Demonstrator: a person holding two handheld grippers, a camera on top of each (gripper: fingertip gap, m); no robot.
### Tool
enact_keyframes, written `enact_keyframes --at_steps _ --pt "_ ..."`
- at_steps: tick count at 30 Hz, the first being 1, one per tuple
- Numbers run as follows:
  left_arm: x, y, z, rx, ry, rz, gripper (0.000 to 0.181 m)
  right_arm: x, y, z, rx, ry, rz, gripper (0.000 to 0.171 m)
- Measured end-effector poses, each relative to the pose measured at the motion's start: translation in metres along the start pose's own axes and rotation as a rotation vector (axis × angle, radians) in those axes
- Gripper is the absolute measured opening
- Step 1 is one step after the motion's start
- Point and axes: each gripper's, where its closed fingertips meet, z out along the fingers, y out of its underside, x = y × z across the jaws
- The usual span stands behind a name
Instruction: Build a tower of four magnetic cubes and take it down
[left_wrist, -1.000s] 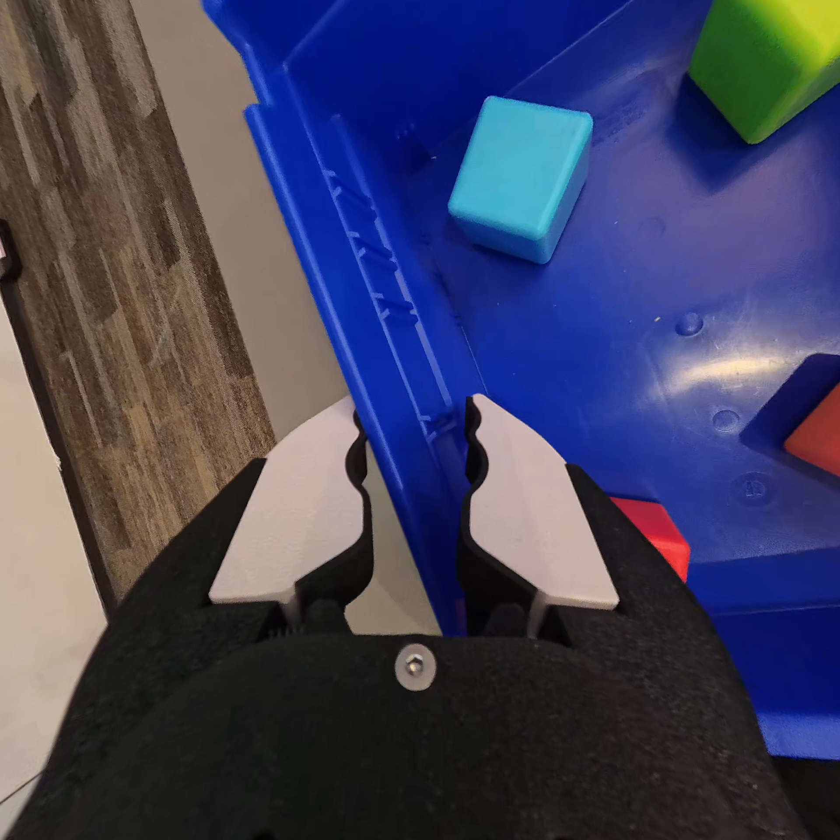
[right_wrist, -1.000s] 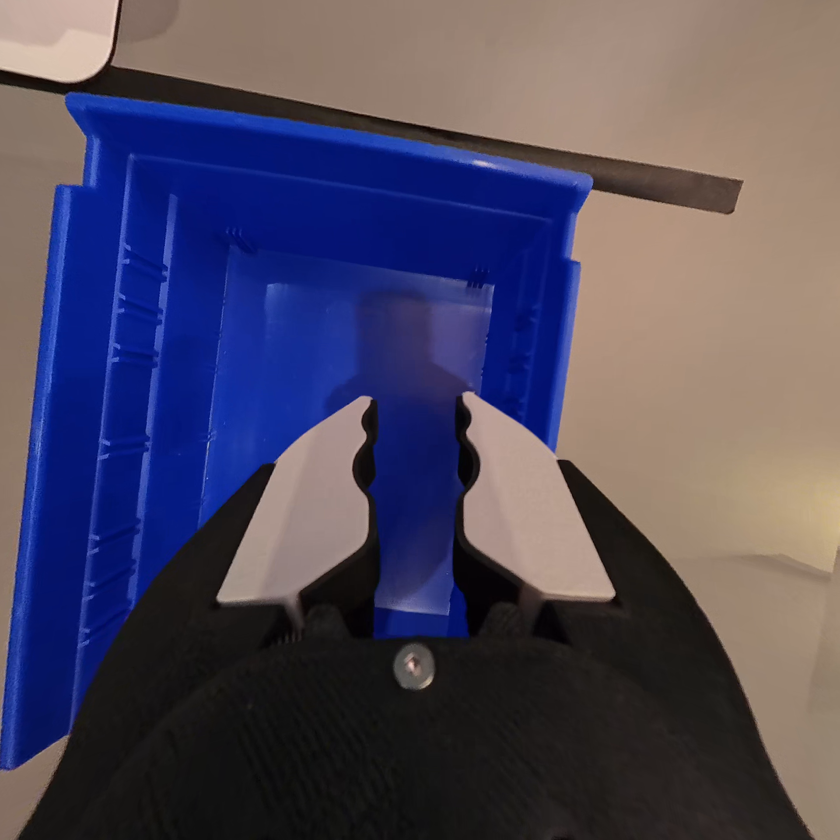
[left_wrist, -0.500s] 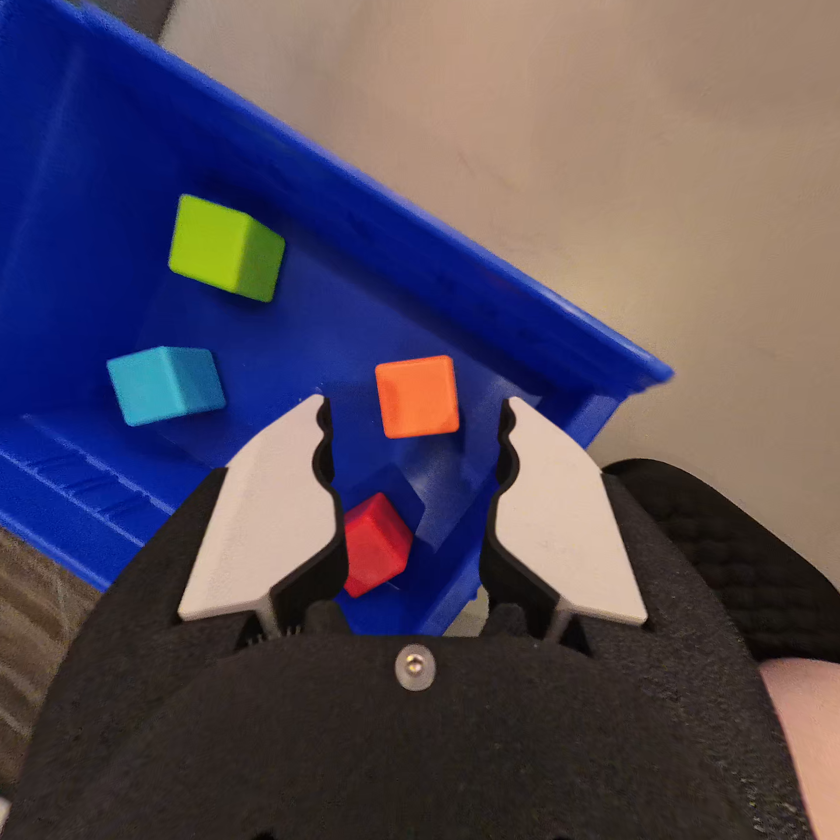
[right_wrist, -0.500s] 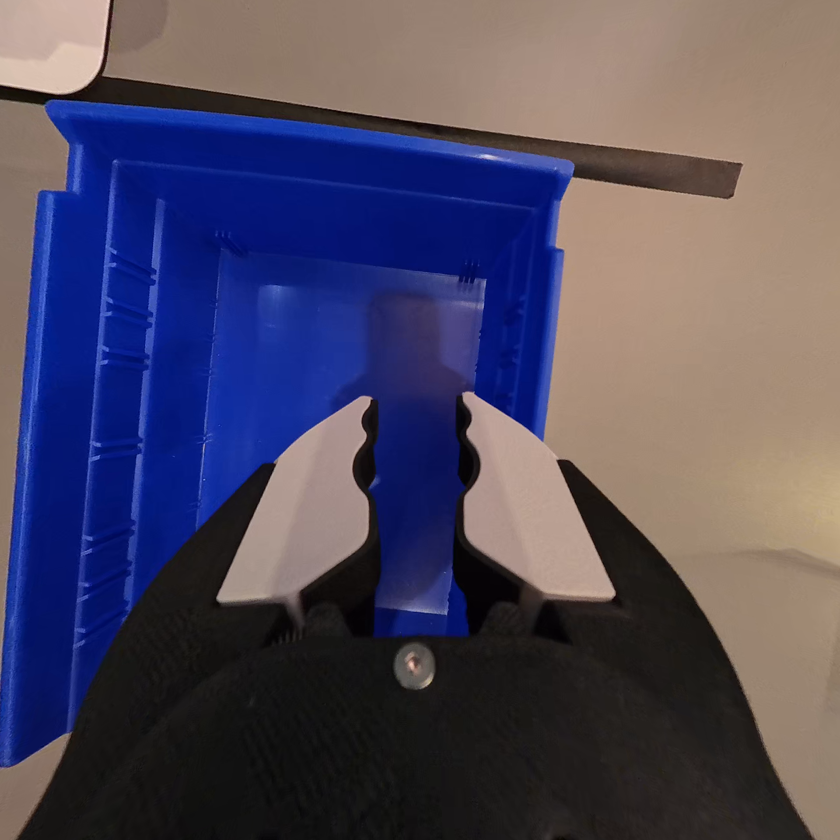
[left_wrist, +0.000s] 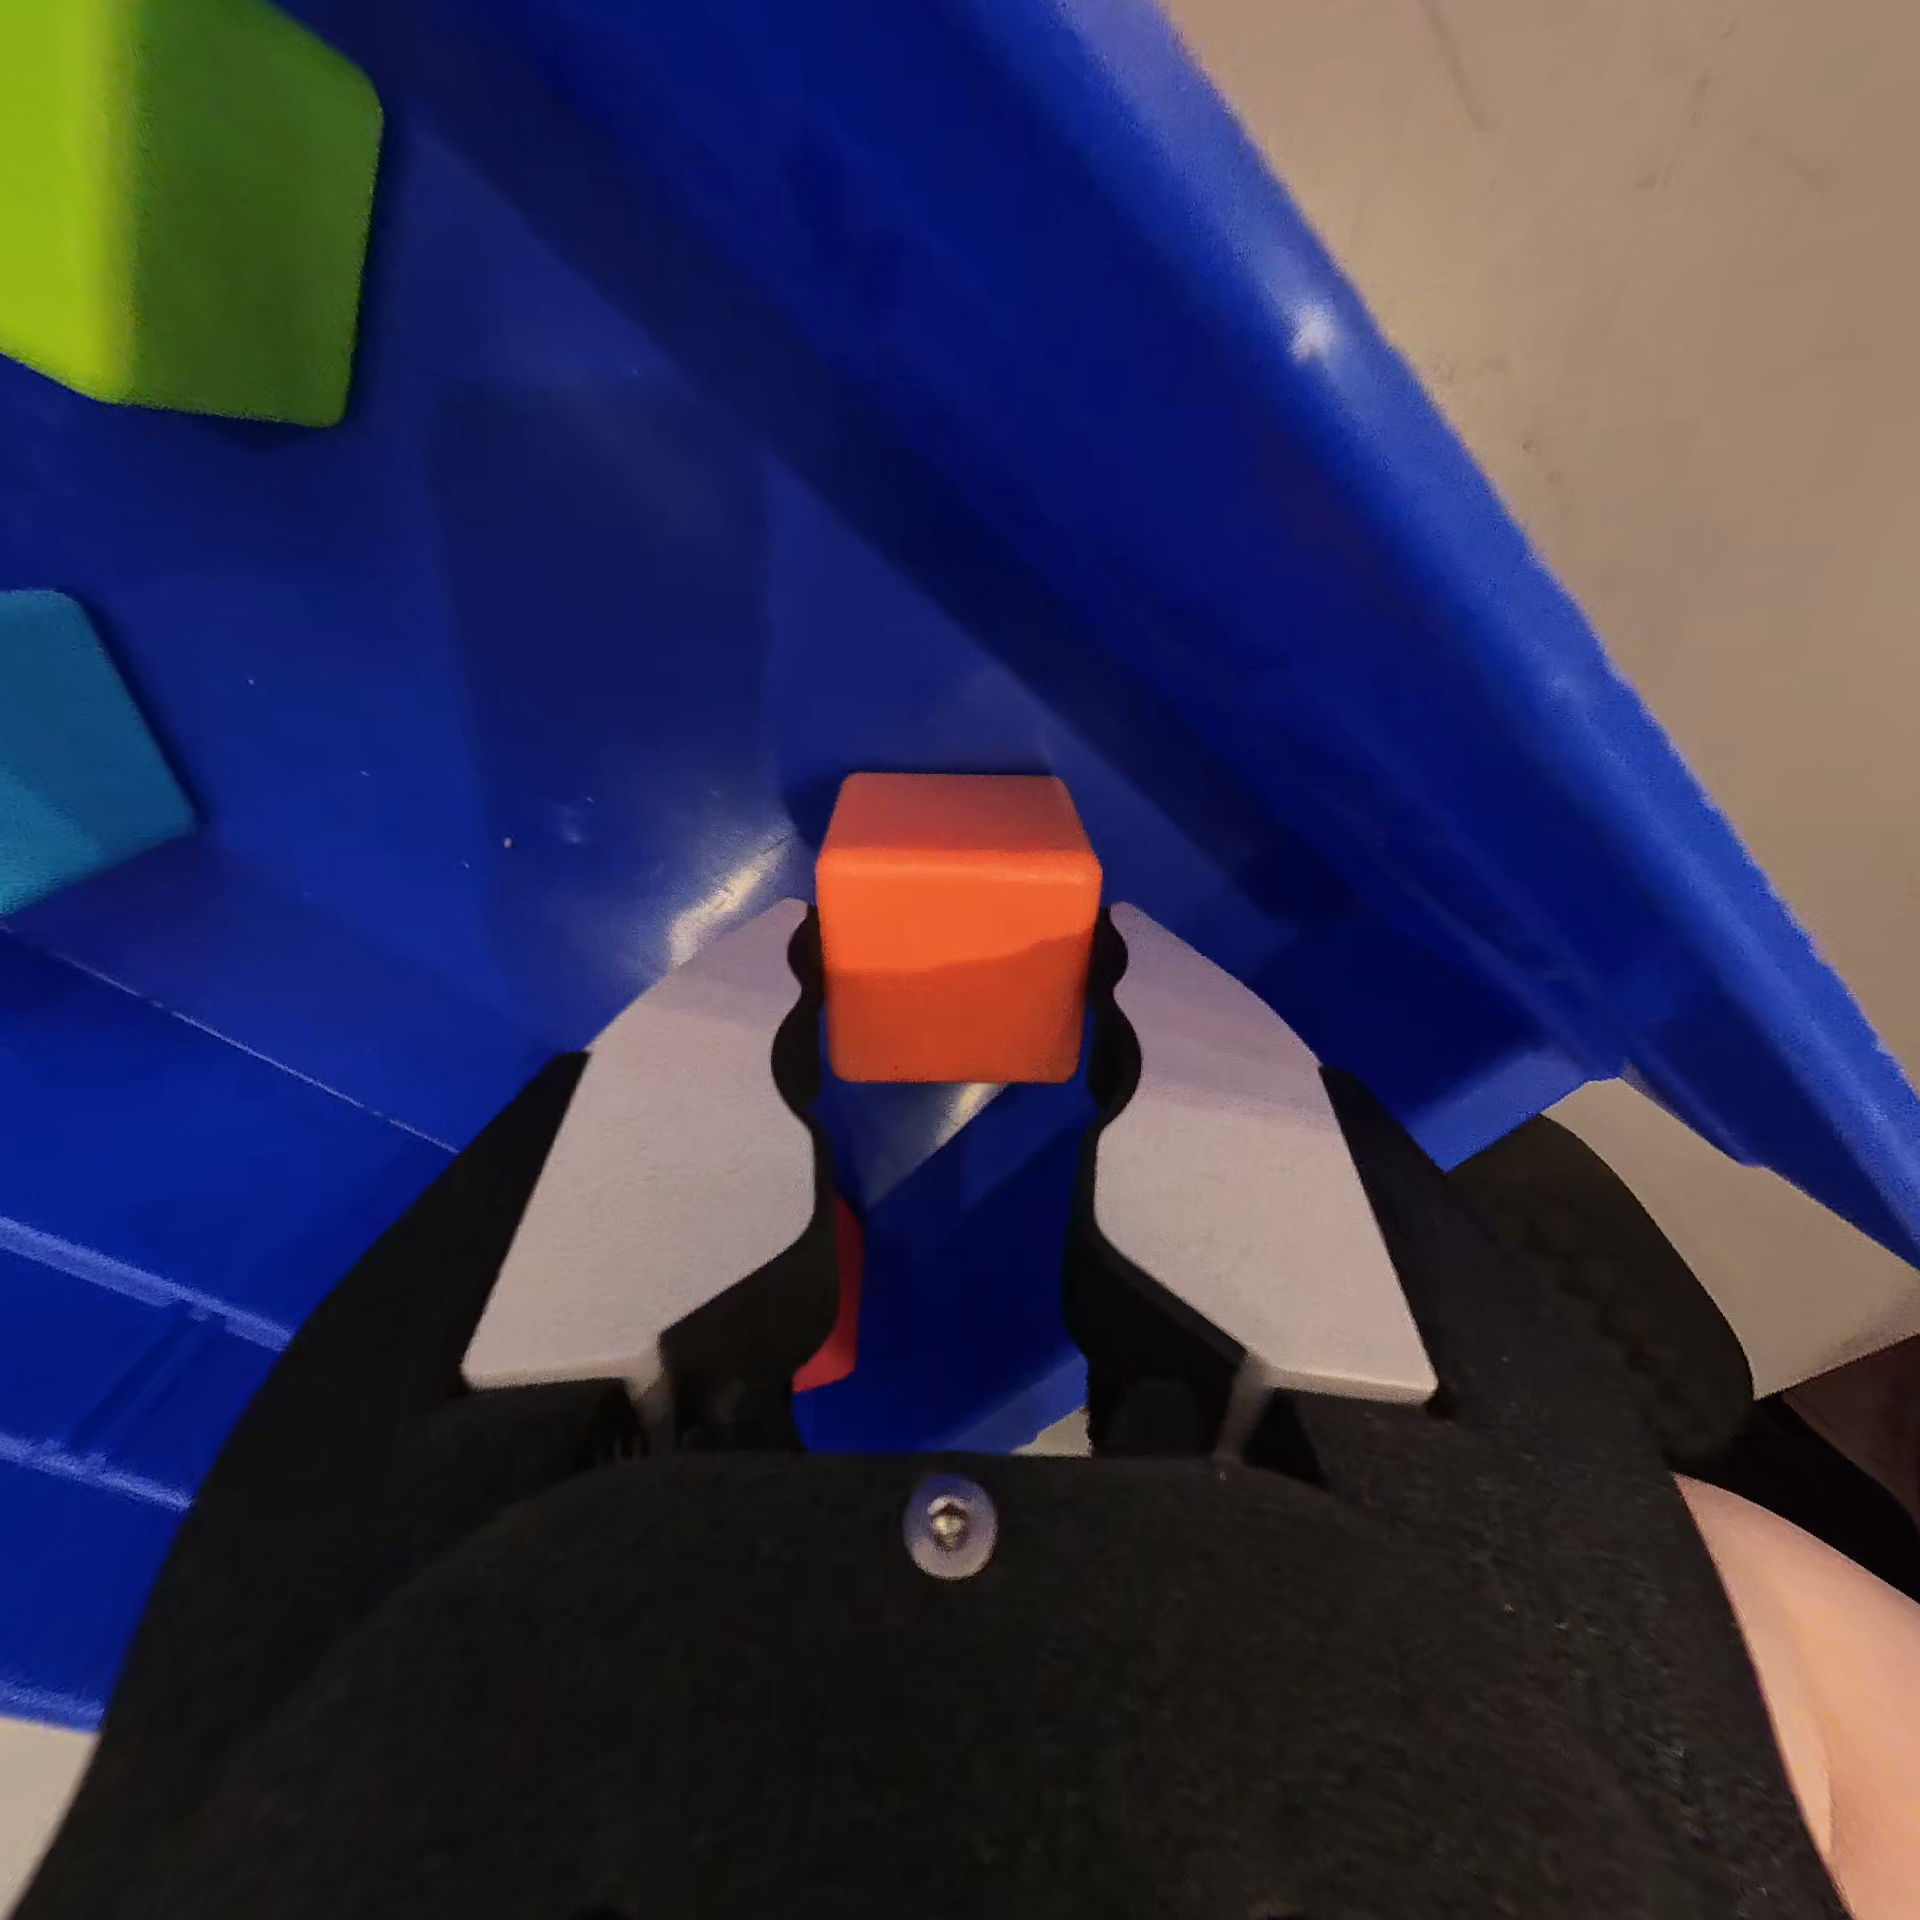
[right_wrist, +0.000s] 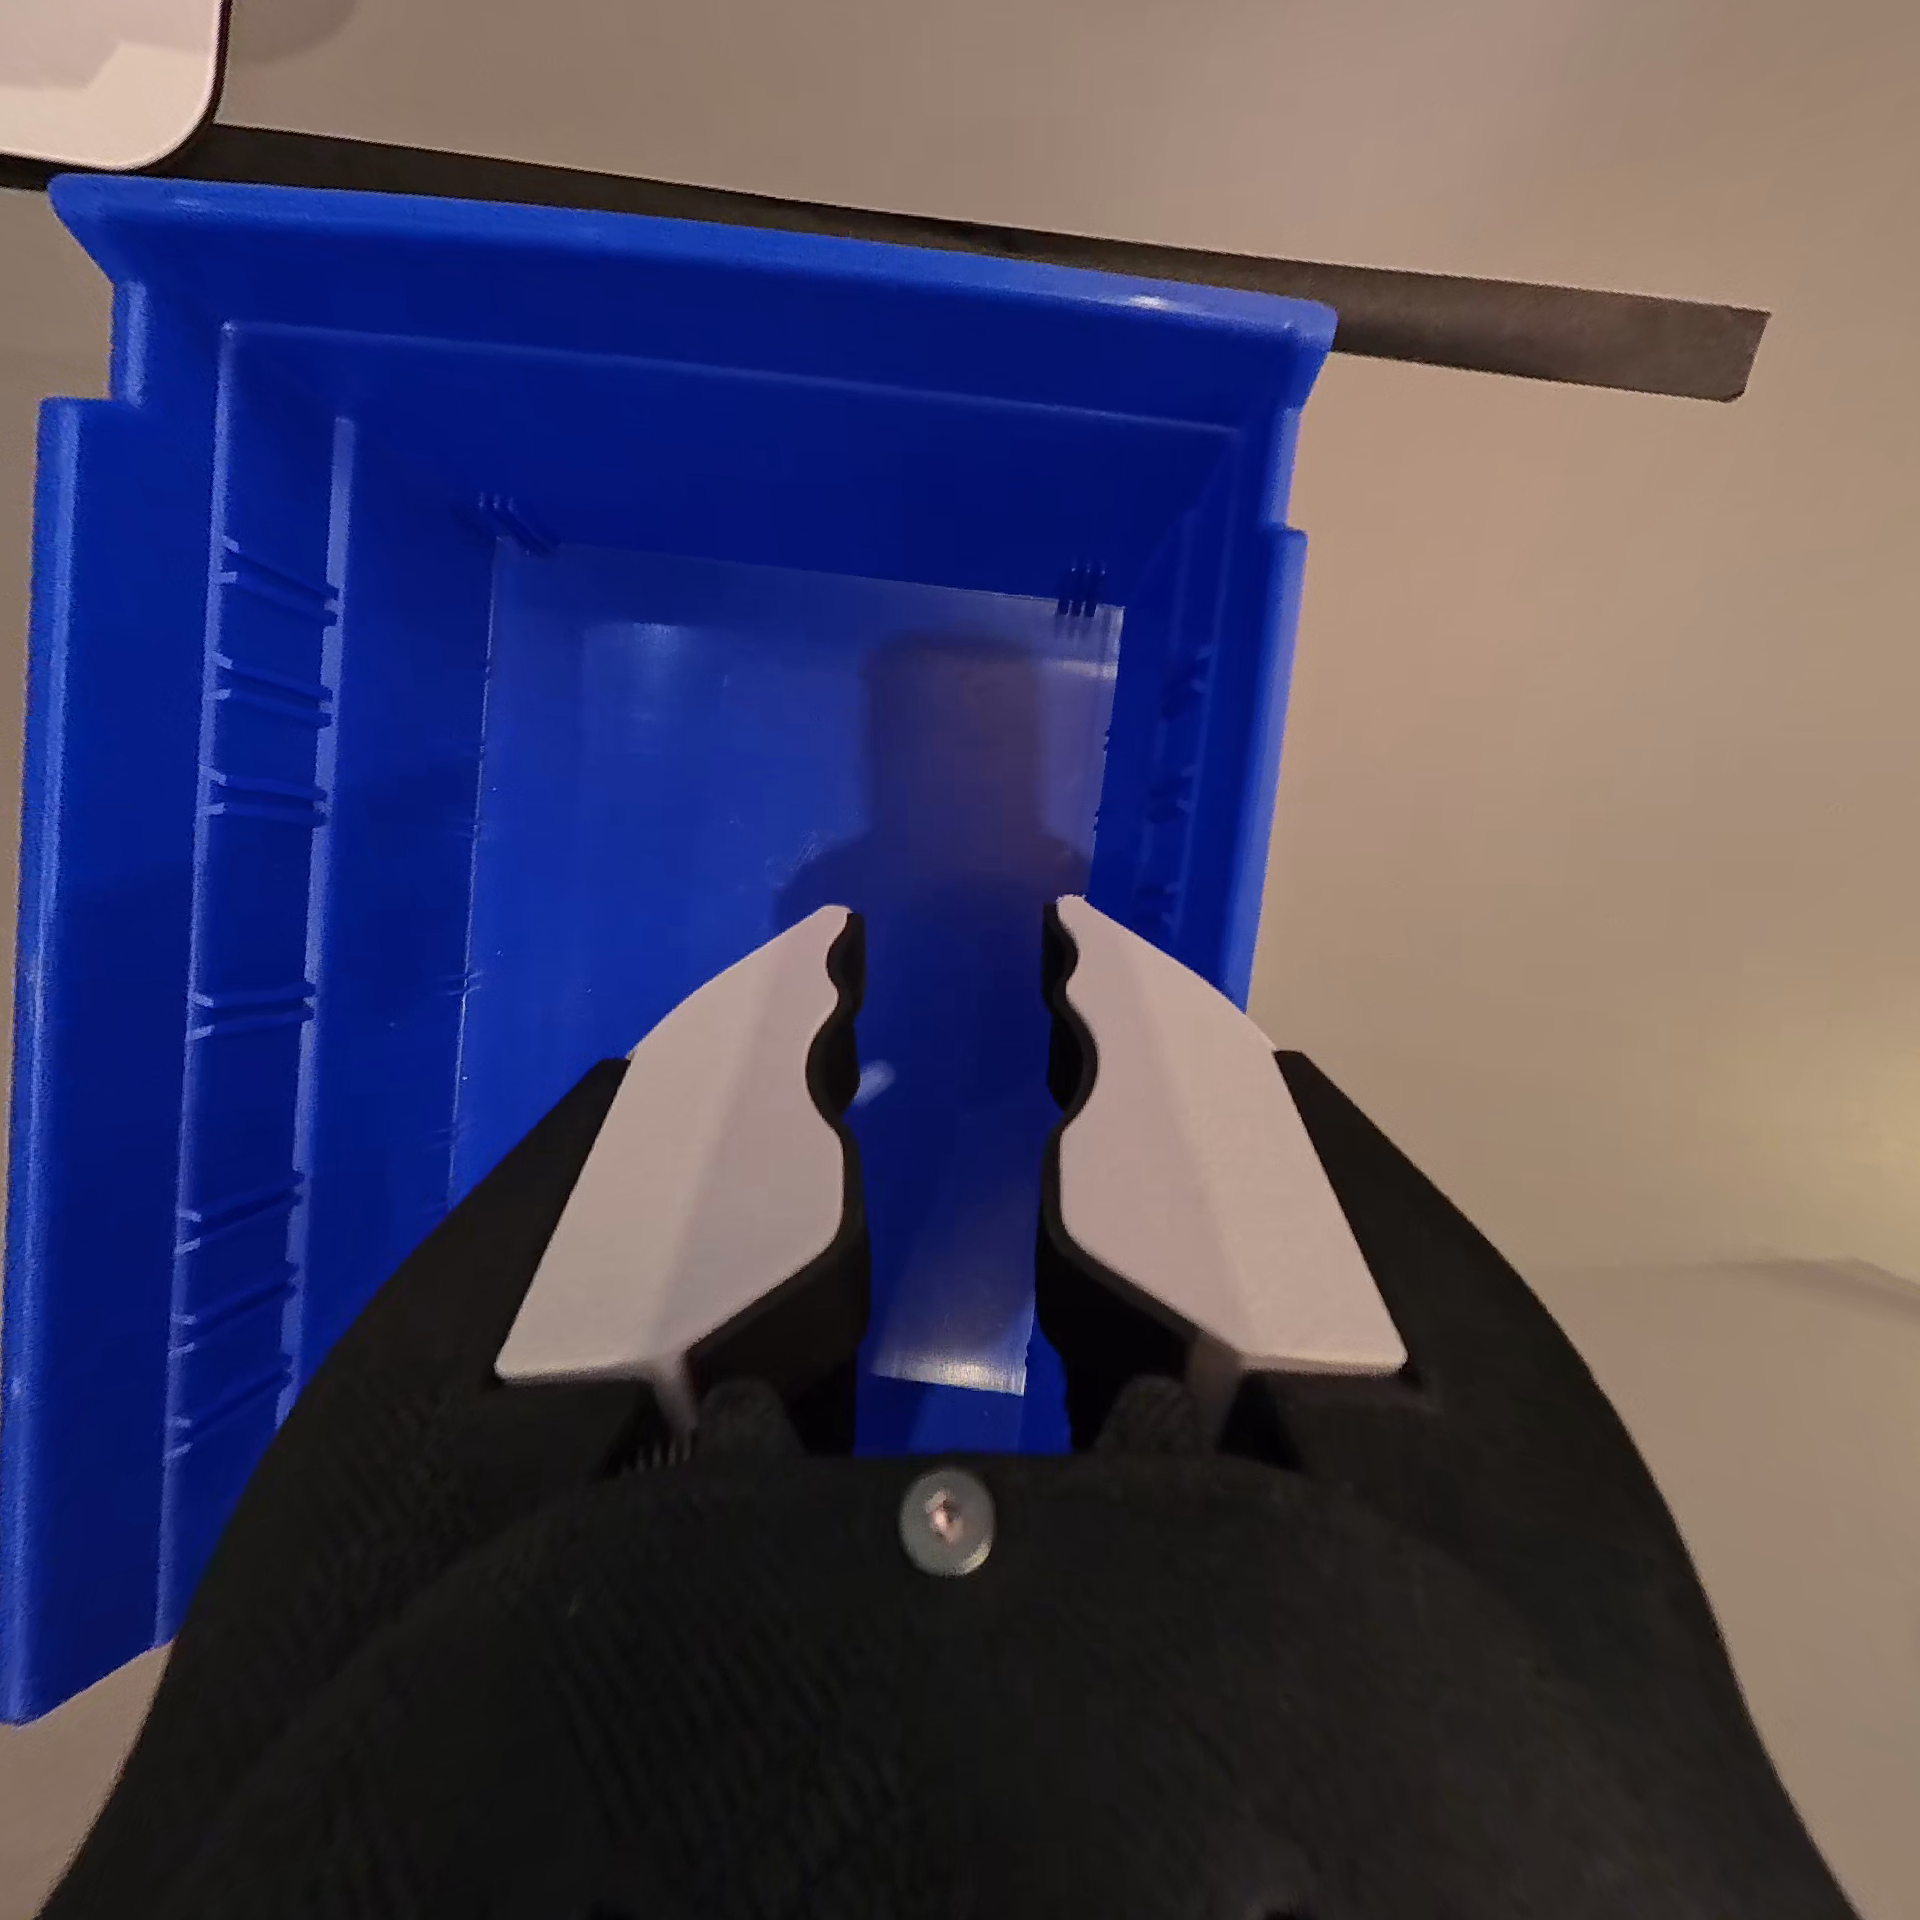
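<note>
In the left wrist view my left gripper (left_wrist: 958, 914) reaches into a blue bin (left_wrist: 1039, 364). An orange cube (left_wrist: 956, 935) sits between its fingertips, and both pads touch the cube's sides. A green cube (left_wrist: 177, 208) and a cyan cube (left_wrist: 73, 748) lie farther left in the bin. A red cube (left_wrist: 836, 1309) shows as a sliver under the left finger. In the right wrist view my right gripper (right_wrist: 951, 914) is open and holds nothing. It hovers over a second blue bin (right_wrist: 727, 416) in which I see no cubes.
The bins stand on a beige table (right_wrist: 1610, 831). A dark strip (right_wrist: 1558, 343) runs behind the second bin, and a white object (right_wrist: 94, 73) sits at the top left corner. A person's hand (left_wrist: 1849, 1714) shows at the lower right of the left wrist view. The grippers' ends are close to 60 cm from one another.
My left gripper opened wide, swung over the bin, dropped down around the orange cube and narrowed onto it. The right gripper shifted only slightly over its bin.
</note>
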Motion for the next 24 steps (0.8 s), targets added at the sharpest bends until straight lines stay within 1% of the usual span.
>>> enact_keyframes --at_steps 6,9,12,15,18,20,22,24 --pt "0.003 0.003 -0.001 -0.008 -0.004 0.061 0.049 0.000 0.002 0.002 -0.011 -0.006 0.002 0.035" --pt "0.000 0.002 -0.012 0.041 -0.016 0.060 0.049 0.000 0.004 0.003 -0.018 -0.010 0.004 0.036" --pt "-0.006 0.002 -0.040 0.147 -0.052 0.031 0.049 0.001 0.006 0.004 -0.024 -0.011 0.009 0.036" --pt "-0.007 0.000 -0.086 0.310 -0.140 0.030 0.049 0.002 0.005 0.003 -0.021 -0.012 0.013 0.036" --pt "0.014 -0.020 -0.142 0.542 -0.237 0.107 0.048 0.001 0.007 0.003 -0.027 -0.018 0.015 0.036" --pt "0.043 -0.044 -0.169 0.670 -0.270 0.195 0.049 0.001 0.007 0.003 -0.027 -0.020 0.014 0.035" --pt "0.082 -0.077 -0.173 0.727 -0.247 0.308 0.049 0.000 0.007 0.002 -0.025 -0.023 0.013 0.036" --pt "0.118 -0.113 -0.155 0.719 -0.217 0.398 0.049 -0.002 0.007 0.002 -0.027 -0.026 0.008 0.036"
